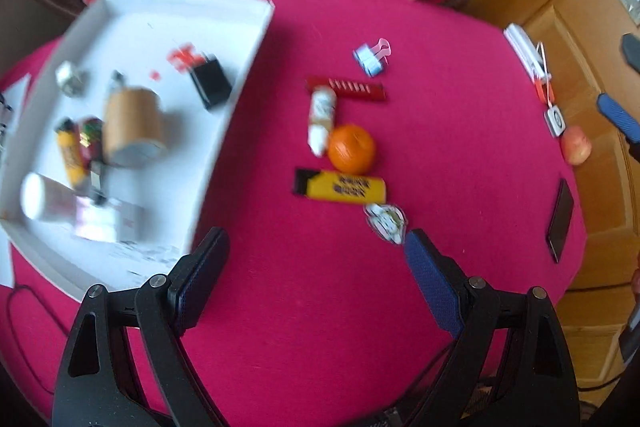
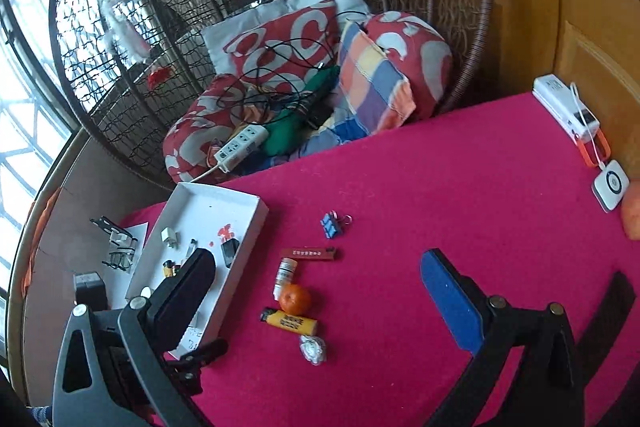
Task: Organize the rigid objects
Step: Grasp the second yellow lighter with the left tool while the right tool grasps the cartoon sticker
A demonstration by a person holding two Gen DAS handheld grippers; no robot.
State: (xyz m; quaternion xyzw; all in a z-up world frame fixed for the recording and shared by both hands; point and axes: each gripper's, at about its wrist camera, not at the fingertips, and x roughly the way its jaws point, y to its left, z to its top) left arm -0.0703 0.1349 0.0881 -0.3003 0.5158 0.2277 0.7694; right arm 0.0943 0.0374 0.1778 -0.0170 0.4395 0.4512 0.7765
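Clutter on pink cloth (image 1: 320, 307), ahead of the left gripper (image 1: 316, 251): white bottle (image 1: 322, 119) touching an orange (image 1: 352, 149), red strip (image 1: 348, 90) beyond them, blue binder clip (image 1: 370, 59) further off, yellow lighter (image 1: 342, 187) nearer, crumpled wrapper (image 1: 386, 221) just off the right fingertip. White tray (image 1: 244, 67) off to the left, holding a tan cylinder (image 1: 134, 125), black block (image 1: 210, 83), small lighters, a white bottle lying down; blurred otherwise. Left gripper spread wide, nothing between its pads, clear of the cloth. Right gripper (image 2: 320, 267) likewise spread wide and empty, above the same clutter.
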